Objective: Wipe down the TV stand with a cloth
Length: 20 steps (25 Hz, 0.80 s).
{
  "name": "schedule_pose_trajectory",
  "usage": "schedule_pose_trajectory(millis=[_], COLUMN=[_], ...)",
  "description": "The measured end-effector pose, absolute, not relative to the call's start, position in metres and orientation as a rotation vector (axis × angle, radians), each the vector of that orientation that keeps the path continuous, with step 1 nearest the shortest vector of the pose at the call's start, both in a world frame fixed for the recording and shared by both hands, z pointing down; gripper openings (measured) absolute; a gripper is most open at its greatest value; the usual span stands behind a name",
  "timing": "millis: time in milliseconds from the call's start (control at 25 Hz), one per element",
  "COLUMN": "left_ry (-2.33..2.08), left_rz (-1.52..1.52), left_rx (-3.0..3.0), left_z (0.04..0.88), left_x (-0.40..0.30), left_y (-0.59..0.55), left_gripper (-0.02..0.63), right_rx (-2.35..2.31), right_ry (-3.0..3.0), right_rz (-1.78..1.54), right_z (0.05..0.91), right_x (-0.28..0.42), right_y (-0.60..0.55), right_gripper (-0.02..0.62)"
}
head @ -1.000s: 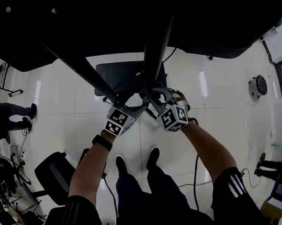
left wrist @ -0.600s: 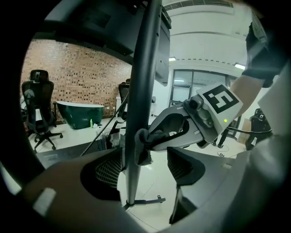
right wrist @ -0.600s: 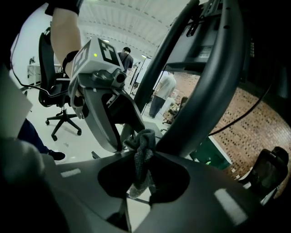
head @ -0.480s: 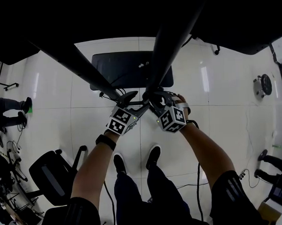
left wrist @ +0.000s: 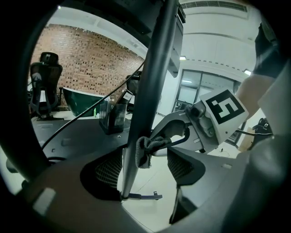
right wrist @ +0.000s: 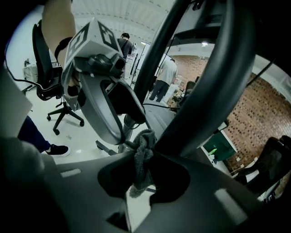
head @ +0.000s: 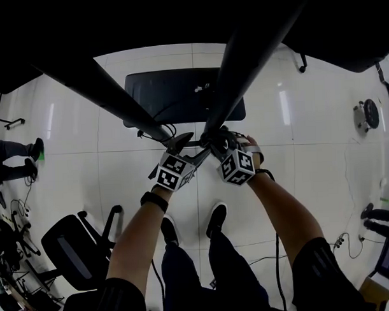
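The right gripper (right wrist: pixel 145 176) has its fingers clenched on a grey knitted cloth (right wrist: pixel 143 152), which touches the dark slanted metal pole of the TV stand (left wrist: pixel 153 77). The left gripper (left wrist: pixel 144 169) has its fingers released and spread, with that pole standing between them just below the cloth.

Grey cloth (right wrist: pixel 142 157) — bunched — hangs against the dark TV stand pole (left wrist: pixel 152 82).
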<state>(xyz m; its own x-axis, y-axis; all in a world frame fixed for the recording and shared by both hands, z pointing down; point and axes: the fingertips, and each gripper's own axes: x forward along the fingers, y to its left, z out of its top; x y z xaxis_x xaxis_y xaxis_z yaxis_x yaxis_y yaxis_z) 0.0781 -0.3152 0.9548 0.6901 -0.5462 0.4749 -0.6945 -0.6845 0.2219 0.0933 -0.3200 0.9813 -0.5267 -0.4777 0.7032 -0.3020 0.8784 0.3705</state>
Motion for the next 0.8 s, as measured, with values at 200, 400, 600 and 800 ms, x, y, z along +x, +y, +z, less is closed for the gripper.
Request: schedule_pose_trajectory(millis=[200,400,600,800], left_ry=[-0.926,-0.922,-0.909,-0.933], left_rz=[0.517,0.502,0.457,0.346], left_rx=[2.525,2.599,2.676,2.735], left_z=[0.942,0.896,0.837,0.762], left_x=[0.078,0.060,0.042,0.017], left_y=[-0.297,-0.279,-0.247,-0.200], left_gripper=[0.334,0.334,0.334,0.334], right_rx=[0.629,0.741,0.870,0.969], right_ry=[-2.197,-2.314,-2.418,-2.530], right_rz=[-0.154,-0.024,0.047,0.063], right_z=[0.966,0.914,0.848,0.759], right_x=[0.093,0.083,0.068,0.046], right_y=[-0.308,-0.277,-0.251,-0.219], right_gripper=[0.071,0.071,0.071,0.071])
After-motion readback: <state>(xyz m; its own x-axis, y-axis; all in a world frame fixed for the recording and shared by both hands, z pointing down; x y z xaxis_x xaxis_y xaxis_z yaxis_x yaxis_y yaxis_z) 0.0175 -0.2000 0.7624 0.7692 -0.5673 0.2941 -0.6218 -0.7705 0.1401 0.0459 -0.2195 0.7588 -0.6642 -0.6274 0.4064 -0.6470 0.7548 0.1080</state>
